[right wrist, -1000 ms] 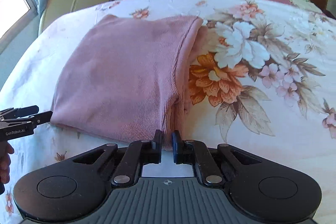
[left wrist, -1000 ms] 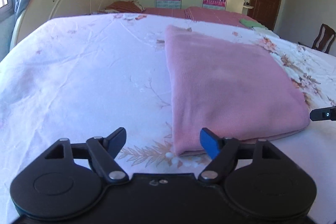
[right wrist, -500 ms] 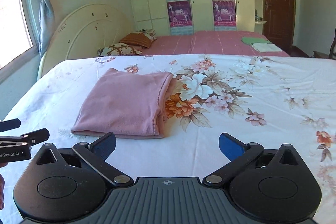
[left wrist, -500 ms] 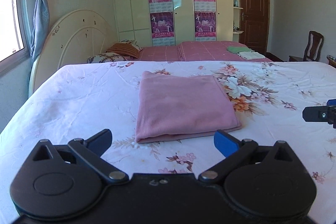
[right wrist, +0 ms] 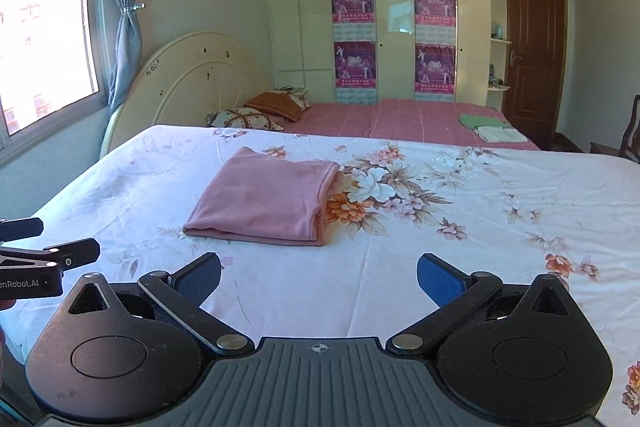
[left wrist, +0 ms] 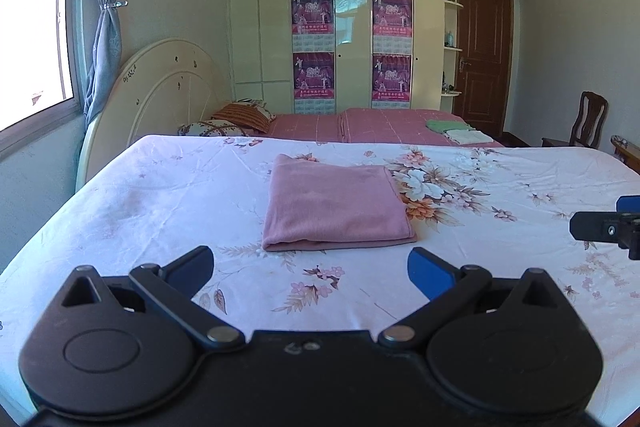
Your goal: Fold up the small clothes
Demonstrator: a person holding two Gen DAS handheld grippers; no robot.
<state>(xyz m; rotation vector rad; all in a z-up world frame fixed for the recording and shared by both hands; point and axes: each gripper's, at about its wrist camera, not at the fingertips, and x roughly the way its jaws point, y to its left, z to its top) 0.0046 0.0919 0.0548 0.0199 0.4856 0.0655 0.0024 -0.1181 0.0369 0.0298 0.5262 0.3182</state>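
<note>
Pink garment (left wrist: 334,205) lying folded on floral bedsheet (left wrist: 160,195), apart from both tools. Left gripper (left wrist: 310,267) & right gripper (right wrist: 318,277) hanging spread wide, empty. Advise keeping clear, w/o disturbing fold

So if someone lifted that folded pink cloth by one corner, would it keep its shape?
Probably not. The pink cloth looks like soft knit lying in loose layers, open along its right edge, so it would likely droop and unfold. It seems light. Pushed across the floral sheet, it might bunch rather than slide.
</note>
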